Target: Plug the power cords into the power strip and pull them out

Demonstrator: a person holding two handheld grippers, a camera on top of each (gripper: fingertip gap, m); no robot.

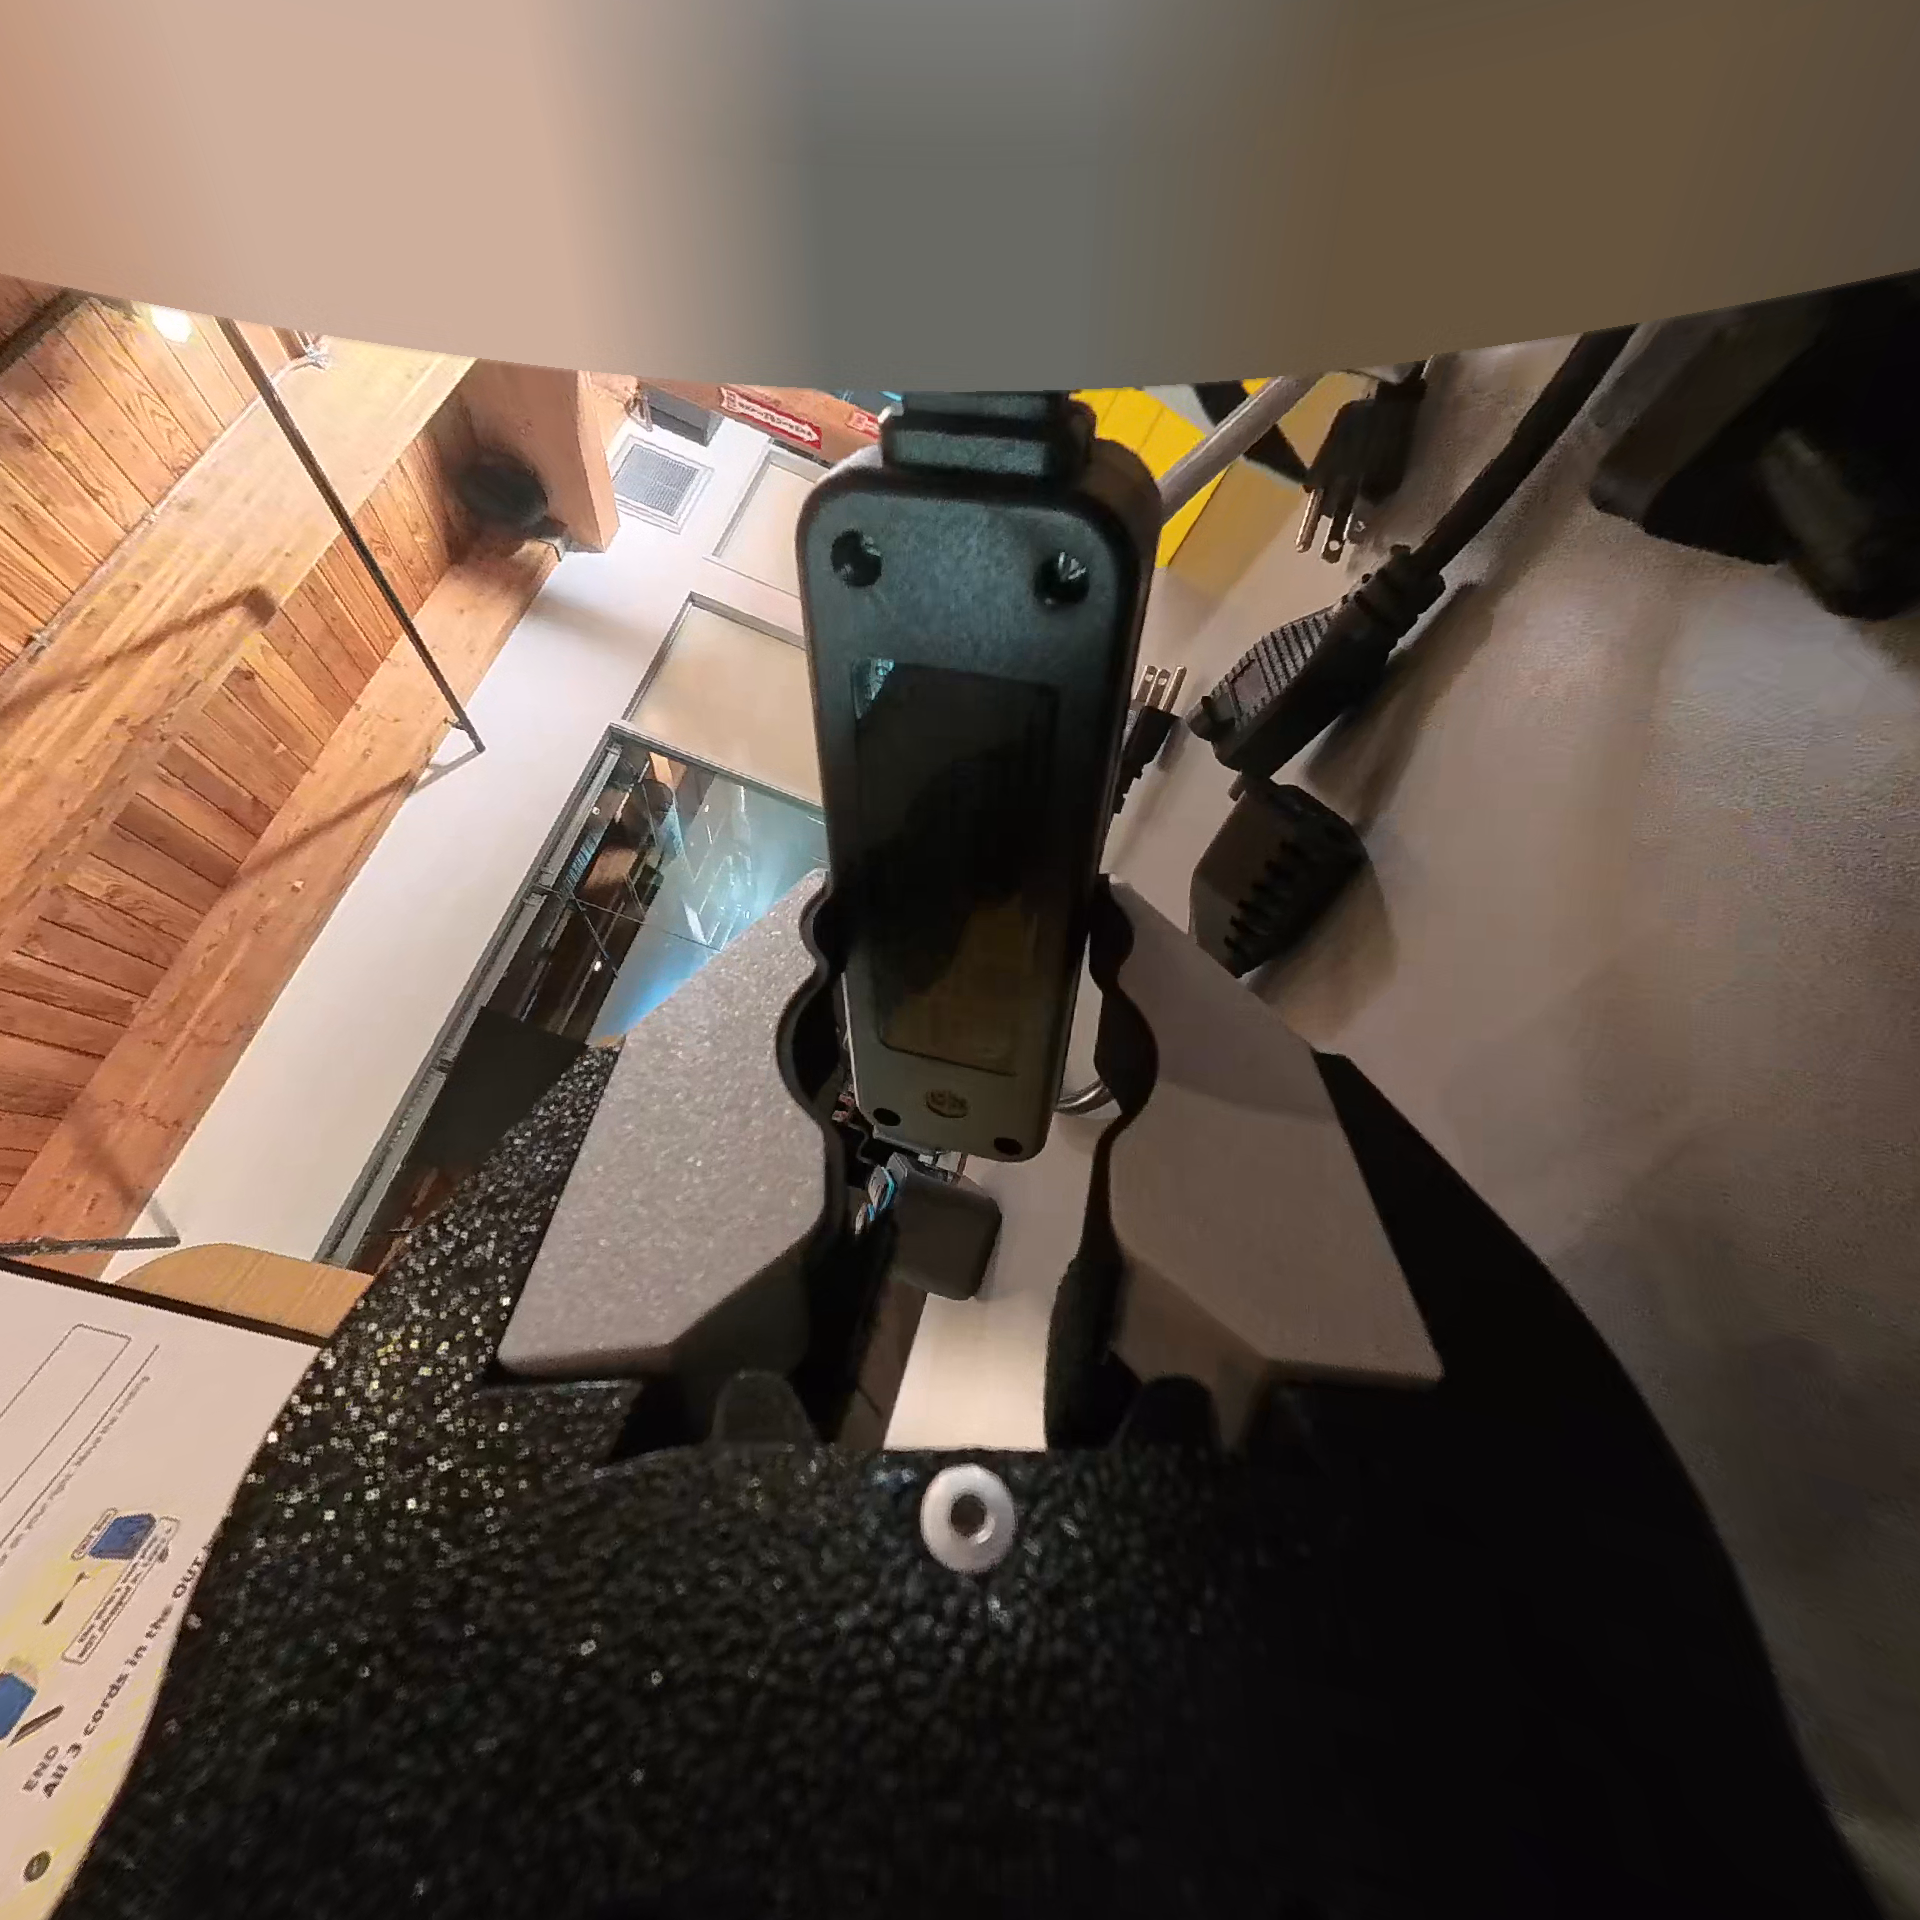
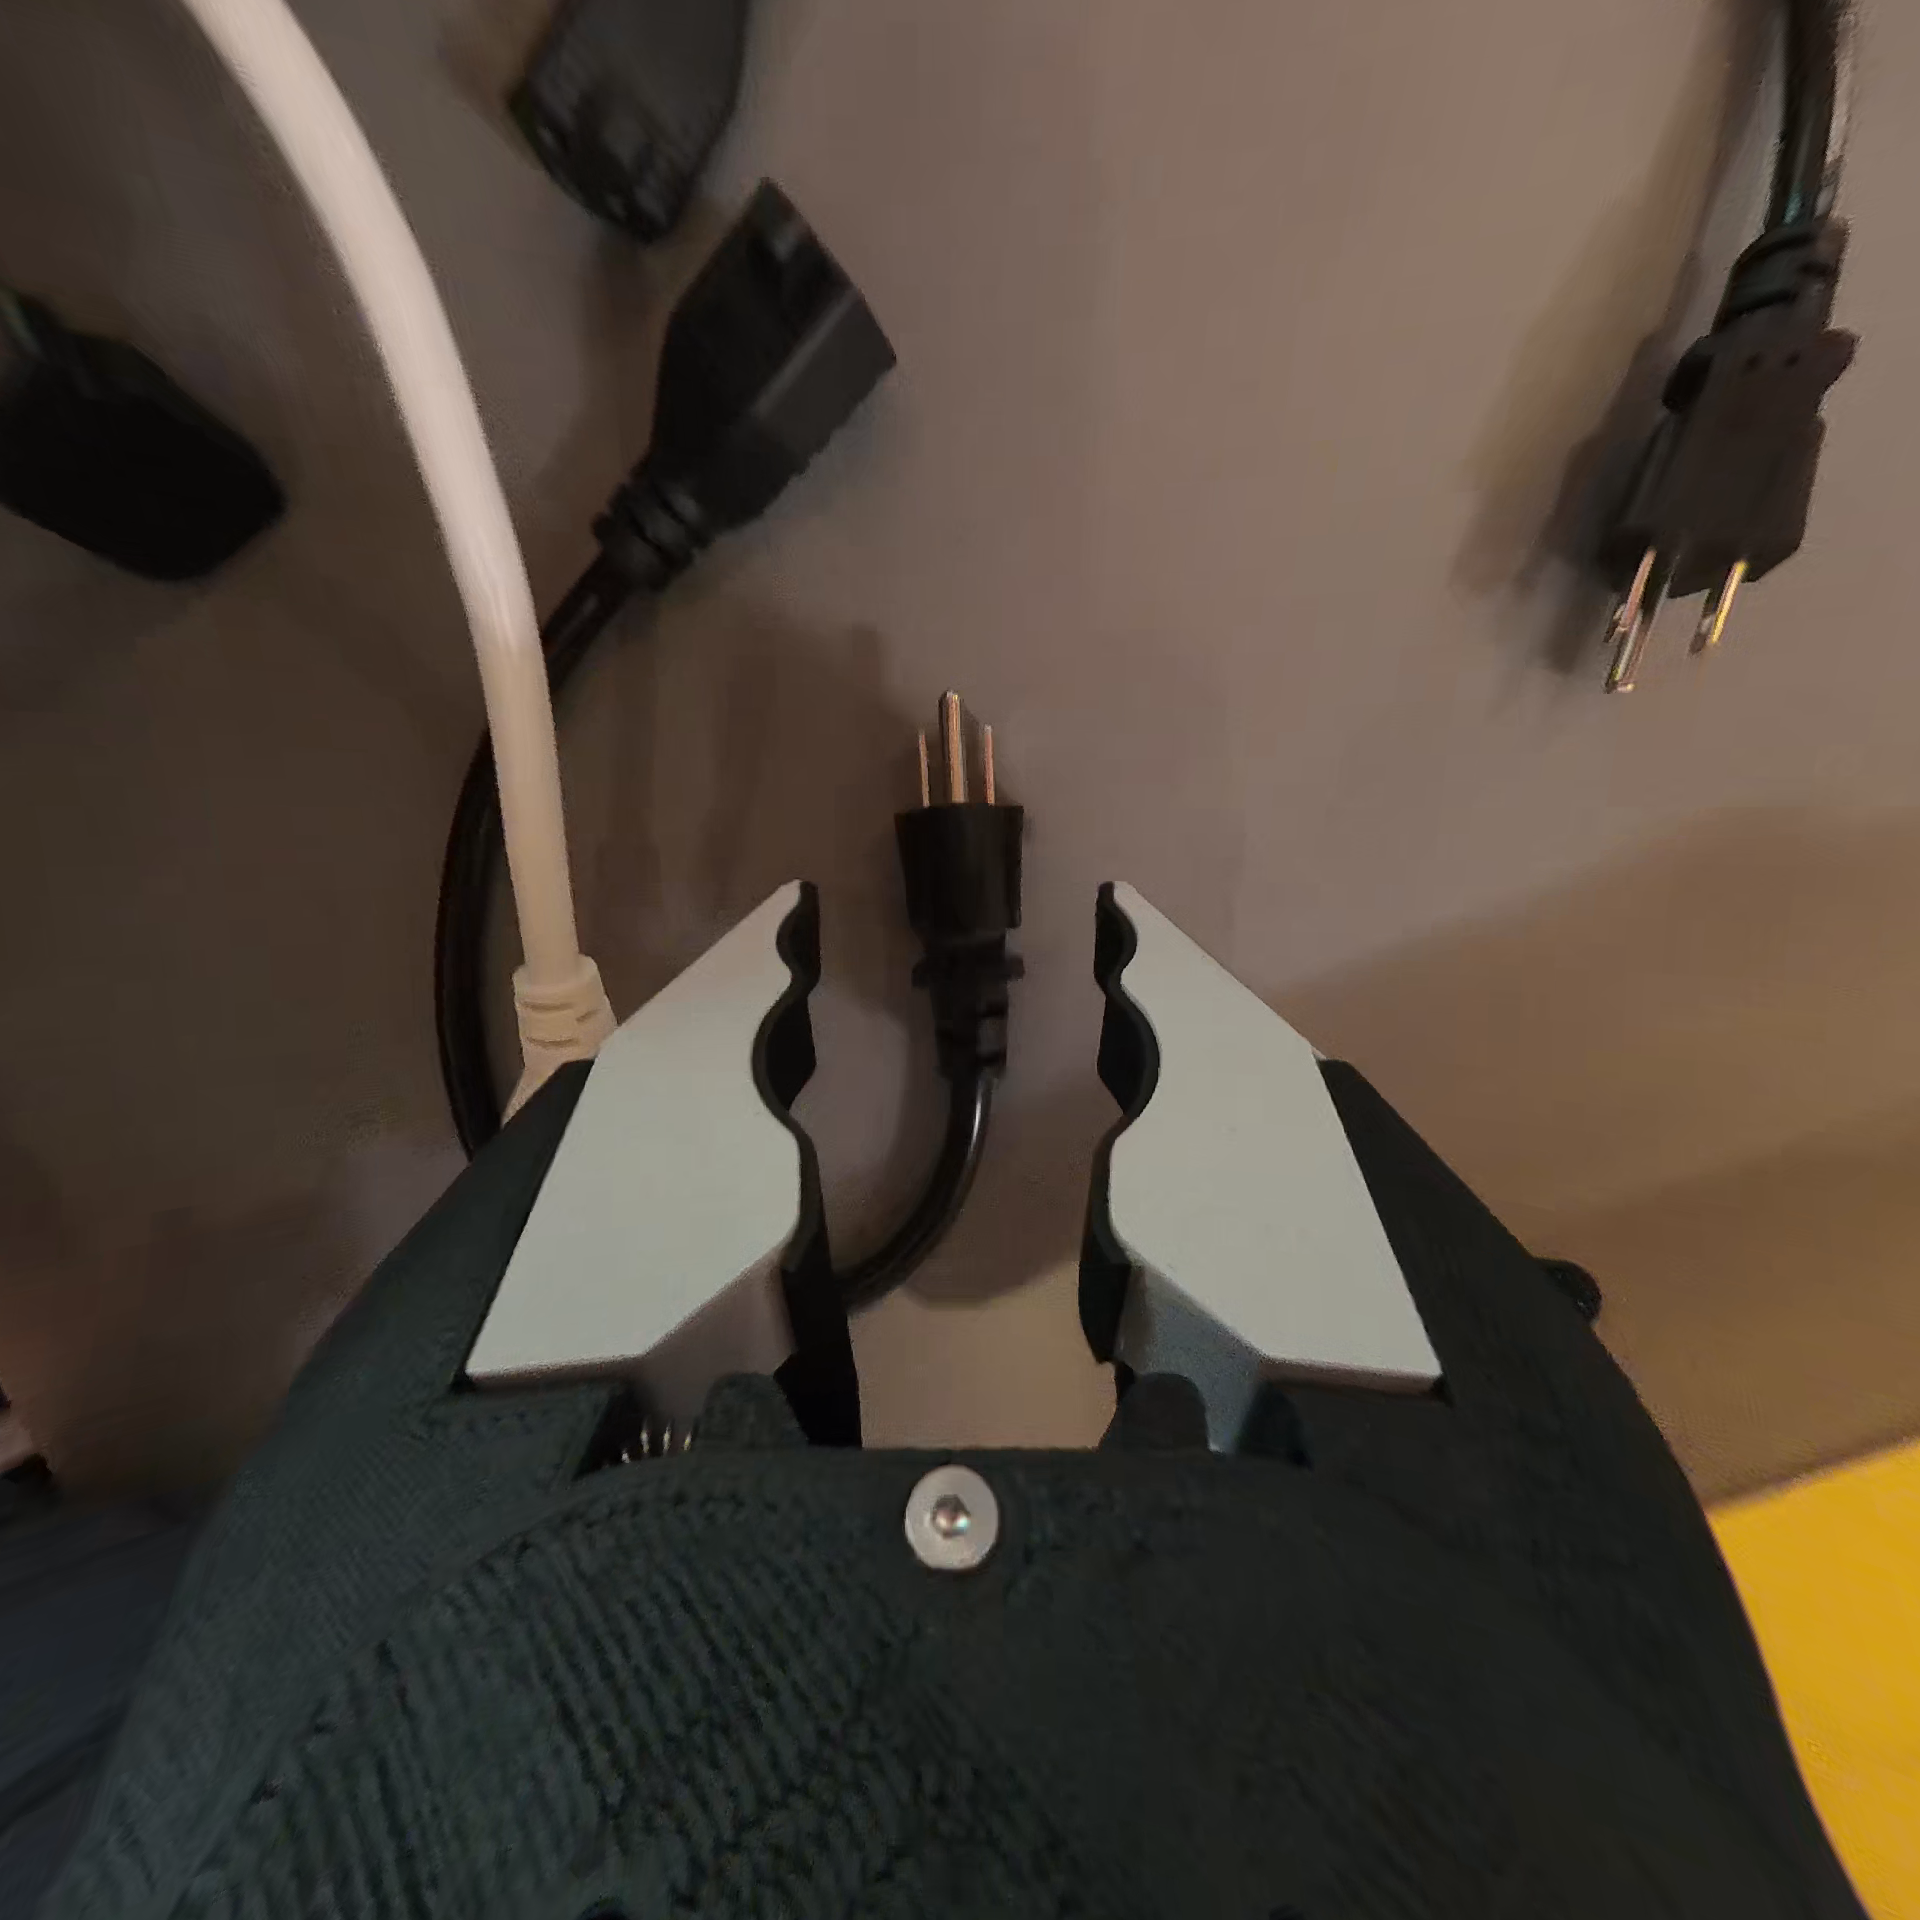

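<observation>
Beside the plug (image 2: 961, 883), a white cord (image 2: 457, 499), spare black plugs (image 2: 1704, 468).

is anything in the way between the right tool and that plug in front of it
Nothing visible. The right tool is open with the black three-prong plug lying between its fingertips; the white cable runs off to the side.

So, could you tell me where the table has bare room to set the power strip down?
In the right wrist view, bare table lies between the middle plug and the right-hand plug. The left is crowded: white cable, black connectors. The left gripper holds the power strip.
</observation>
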